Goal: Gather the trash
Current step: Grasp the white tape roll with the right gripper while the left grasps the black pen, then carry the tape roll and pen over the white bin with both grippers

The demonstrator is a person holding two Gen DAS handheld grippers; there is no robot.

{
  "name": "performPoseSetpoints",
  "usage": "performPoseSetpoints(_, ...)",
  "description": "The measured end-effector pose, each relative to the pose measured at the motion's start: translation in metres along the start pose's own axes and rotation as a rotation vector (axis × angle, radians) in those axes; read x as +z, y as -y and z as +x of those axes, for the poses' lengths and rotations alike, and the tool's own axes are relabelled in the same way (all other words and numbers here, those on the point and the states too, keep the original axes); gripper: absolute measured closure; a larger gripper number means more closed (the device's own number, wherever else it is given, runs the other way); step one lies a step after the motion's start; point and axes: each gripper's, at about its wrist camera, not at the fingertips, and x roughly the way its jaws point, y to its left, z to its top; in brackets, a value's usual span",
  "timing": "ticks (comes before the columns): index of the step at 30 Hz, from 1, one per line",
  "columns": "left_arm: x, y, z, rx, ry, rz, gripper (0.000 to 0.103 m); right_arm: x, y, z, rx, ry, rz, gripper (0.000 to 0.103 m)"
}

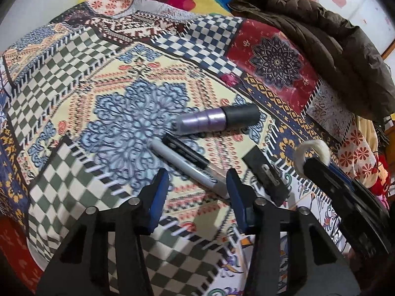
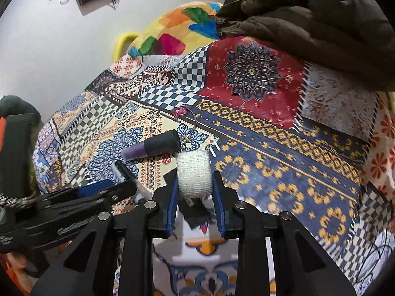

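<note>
Right claw [image 2: 195, 185] pinches a white gauze roll [image 2: 194, 174]; left claw [image 1: 197, 180] gapes half-open around a grey marker [image 1: 184, 167].

Both pictures are bright, with soft and even indoor light and only weak shadows. The fisheye lens bends the patchwork bedspread [image 1: 103, 79] strongly toward dark, rounded corners. The grey marker [image 1: 182, 165] and the near fingers [image 1: 158, 197] look slightly smeared by motion. The white wall [image 2: 61, 56] shows no hard glare.
</note>
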Motion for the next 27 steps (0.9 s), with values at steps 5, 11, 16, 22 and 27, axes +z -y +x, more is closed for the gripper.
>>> performPoseSetpoints(5, 0.002, 0.010, 0.002, 0.074, 0.043, 0.046, 0.069, -0.007, 0.005, -0.013, -0.027, 0.009, 0.004, 0.079)
performPoseSetpoints(11, 0.000, -0.004, 0.000, 0.092, 0.005, 0.035, 0.087, -0.019, 0.008, -0.028, -0.018, 0.005, 0.013, 0.079)
performPoseSetpoints(16, -0.015, -0.002, -0.006, 0.124, -0.006, 0.094, 0.091, -0.025, 0.007, -0.039, -0.005, 0.007, 0.021, 0.079)
performPoseSetpoints(22, -0.031, -0.001, -0.017, 0.121, -0.037, 0.161, 0.093, -0.032, -0.002, -0.055, 0.000, 0.010, 0.019, 0.079)
performPoseSetpoints(27, -0.039, 0.002, -0.052, 0.064, -0.020, 0.197, 0.093, -0.033, -0.011, -0.074, 0.002, 0.028, 0.019, 0.079)
